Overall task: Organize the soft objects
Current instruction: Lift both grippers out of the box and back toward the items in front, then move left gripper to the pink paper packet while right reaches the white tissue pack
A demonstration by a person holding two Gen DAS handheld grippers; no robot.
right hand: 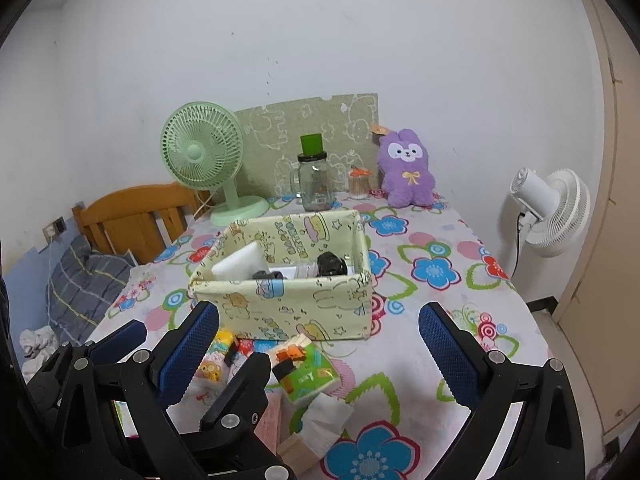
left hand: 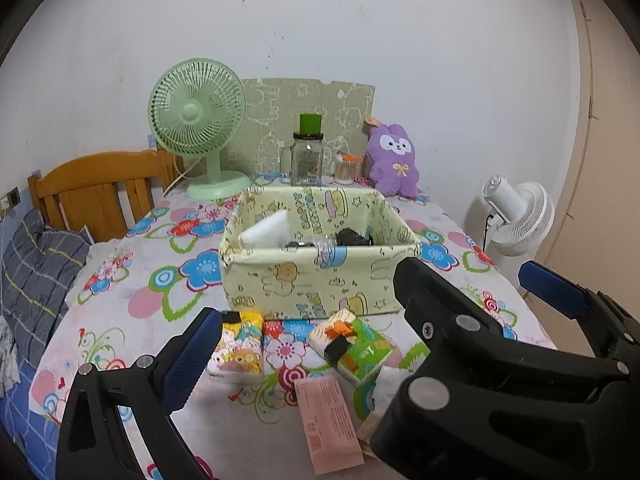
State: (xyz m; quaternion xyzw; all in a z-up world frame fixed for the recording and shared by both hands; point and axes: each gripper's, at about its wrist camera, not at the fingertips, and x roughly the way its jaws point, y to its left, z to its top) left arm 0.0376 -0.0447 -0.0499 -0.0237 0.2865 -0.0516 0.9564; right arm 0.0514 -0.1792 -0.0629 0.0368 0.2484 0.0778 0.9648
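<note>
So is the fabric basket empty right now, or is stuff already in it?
Not empty. The fabric basket already holds a white foam block at its left and a dark lumpy item at its right.

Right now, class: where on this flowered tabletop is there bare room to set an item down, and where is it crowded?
Free: the cloth right of the fabric basket, toward the white fan, and left of it, below the green fan. Crowded: the strip before the basket, with the green tissue pack and yellow pack.

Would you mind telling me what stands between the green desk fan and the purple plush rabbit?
A clear glass jar with a green cap and a small cotton-swab tub stand between them, clearest in the right wrist view.
</note>
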